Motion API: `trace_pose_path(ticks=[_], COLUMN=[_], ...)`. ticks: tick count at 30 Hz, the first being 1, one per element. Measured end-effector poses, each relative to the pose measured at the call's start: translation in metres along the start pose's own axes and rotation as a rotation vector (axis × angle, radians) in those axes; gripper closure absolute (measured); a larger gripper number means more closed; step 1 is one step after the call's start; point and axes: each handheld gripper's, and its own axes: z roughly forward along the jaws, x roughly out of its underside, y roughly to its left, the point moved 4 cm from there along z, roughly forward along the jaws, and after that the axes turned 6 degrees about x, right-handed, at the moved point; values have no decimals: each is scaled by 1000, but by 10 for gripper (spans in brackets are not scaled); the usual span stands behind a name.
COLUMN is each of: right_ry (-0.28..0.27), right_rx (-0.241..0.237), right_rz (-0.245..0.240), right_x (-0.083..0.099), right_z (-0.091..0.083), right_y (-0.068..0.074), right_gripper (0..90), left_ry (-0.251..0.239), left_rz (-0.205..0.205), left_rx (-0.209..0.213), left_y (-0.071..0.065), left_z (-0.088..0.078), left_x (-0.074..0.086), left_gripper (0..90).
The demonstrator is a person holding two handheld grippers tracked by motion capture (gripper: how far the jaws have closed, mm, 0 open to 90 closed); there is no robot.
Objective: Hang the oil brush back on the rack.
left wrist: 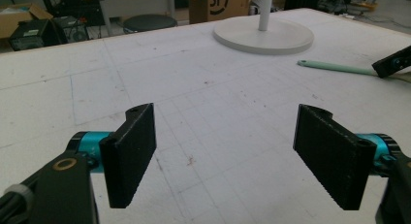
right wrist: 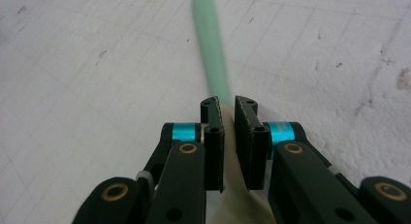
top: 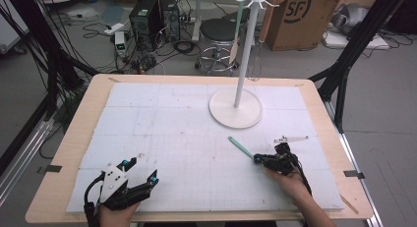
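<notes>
A spatula with a mint-green handle (top: pixel 241 147) and a beige blade lies on the white mat at the right. Its handle points toward the stand. My right gripper (top: pixel 256 159) grips it where the handle meets the blade. In the right gripper view the two black pads (right wrist: pixel 229 107) stand close together with the spatula (right wrist: pixel 211 44) pinched between them. My left gripper (top: pixel 142 171) rests at the near left of the mat, jaws wide apart and empty (left wrist: pixel 225 153). The left gripper view shows the spatula handle (left wrist: pixel 334 67) and the right gripper's tip (left wrist: pixel 392 64) far off to the right.
A white hook stand with a round base (top: pixel 235 108) rises at the back centre of the mat; another green-handled utensil (top: pixel 238 25) hangs from it. A small white part (top: pixel 290 138) lies just beyond my right gripper. The wooden table rim (top: pixel 74 138) frames the mat.
</notes>
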Motion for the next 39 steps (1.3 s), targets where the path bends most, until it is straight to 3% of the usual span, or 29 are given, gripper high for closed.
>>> trace_pose_path(ticks=[2, 6, 18, 31, 39], right_ry=[-2, -51, -235, -462, -528], right_rx=[-25, -153, -280, -322, -329], right_rz=[21, 130, 199, 146, 140], right_x=[0, -1, -19, -55, -68], right_z=[-1, -7, -27, -58, -67], right_y=[-3, -6, -3, 11, 16], right_gripper=[838, 838, 838, 838, 838], left_ry=[-1, -6, -13, -9, -9], left_rz=[0, -6, -3, -3, -6], left_rx=[0, -6, -9, -11, -11], left_y=[1, 4, 4, 4, 4], left_z=[-1, -3, -5, -5, -6], left_x=[0, 1, 0, 0, 1], left_gripper=[240, 240, 240, 240, 240])
